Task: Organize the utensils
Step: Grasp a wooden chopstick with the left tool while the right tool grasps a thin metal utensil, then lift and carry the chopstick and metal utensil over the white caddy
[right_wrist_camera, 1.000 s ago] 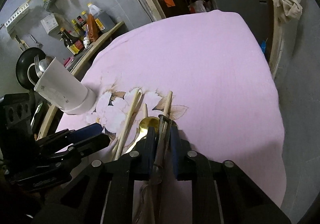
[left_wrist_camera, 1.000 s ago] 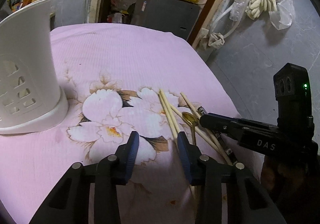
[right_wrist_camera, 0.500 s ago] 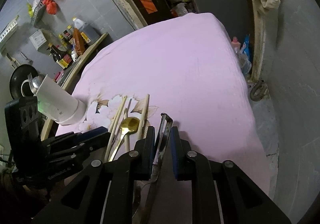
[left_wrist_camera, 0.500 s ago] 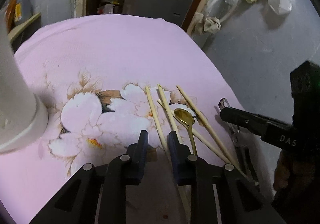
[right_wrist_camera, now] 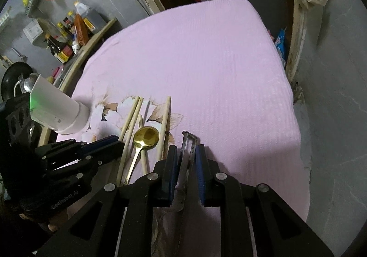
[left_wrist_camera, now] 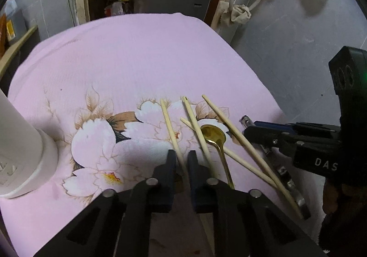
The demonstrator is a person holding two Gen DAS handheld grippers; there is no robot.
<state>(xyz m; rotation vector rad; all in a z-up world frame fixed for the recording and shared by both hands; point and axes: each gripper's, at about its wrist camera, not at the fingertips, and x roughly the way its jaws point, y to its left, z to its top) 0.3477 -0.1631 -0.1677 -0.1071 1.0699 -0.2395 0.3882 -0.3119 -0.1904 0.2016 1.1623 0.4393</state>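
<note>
**Mia:** What is the left gripper (left_wrist_camera: pixel 181 163) doing?

**Ben:** Its two dark fingers are closed on one long pale wooden chopstick (left_wrist_camera: pixel 170 129). The stick lies on the pink flowered cloth (left_wrist_camera: pixel 142 55).

**Mia:** And the right gripper (right_wrist_camera: pixel 186 160)?

**Ben:** It is pinched on a thin metal peeler (right_wrist_camera: pixel 187 153). In the left view the peeler seems to sit near the cloth's right edge.

**Mia:** Where do they go?

**Ben:** I think into the tall white plastic utensil holder (right_wrist_camera: pixel 57 107) on the left. A fork and a spoon already poke out of it.

**Mia:** What could go wrong?

**Ben:** The chopstick is smooth and thin. If the grip is off the middle, it may tip and slide out. The other pale chopsticks (left_wrist_camera: pixel 238 140) and the shiny gold spoon (left_wrist_camera: pixel 214 136) lie just beside it, some crossing. Lifting could bump them and roll one off the edge. The peeler could slip too, because the fingers hold only its narrow frame.
</note>
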